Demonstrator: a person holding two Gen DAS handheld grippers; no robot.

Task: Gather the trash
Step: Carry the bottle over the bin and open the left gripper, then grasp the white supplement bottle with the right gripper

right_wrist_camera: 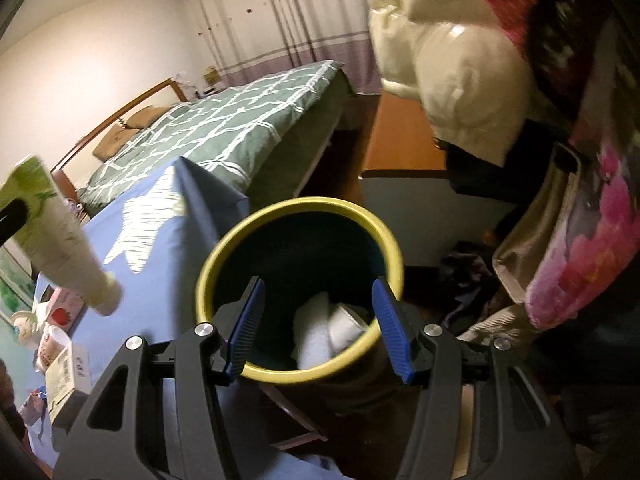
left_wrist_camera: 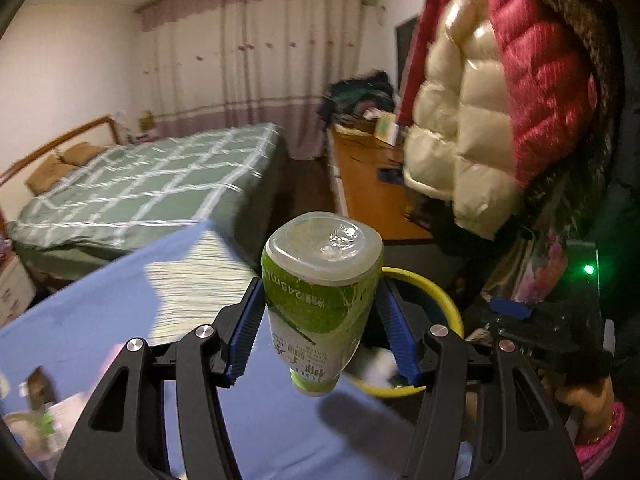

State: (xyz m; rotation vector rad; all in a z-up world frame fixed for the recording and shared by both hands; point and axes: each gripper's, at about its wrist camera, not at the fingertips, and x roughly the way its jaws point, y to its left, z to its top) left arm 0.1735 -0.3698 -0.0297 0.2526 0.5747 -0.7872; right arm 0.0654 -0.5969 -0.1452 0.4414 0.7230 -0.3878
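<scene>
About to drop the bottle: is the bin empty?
Not empty. White crumpled trash lies at the bottom of the yellow-rimmed bin, right wrist view; there is plenty of room above it.

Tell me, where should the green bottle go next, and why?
Probably a little further toward the yellow-rimmed bin, until the green bottle hangs over its opening. The left gripper grips the bottle, still beside the bin, above the blue tablecloth. The right gripper seems to hold the bin.
</scene>
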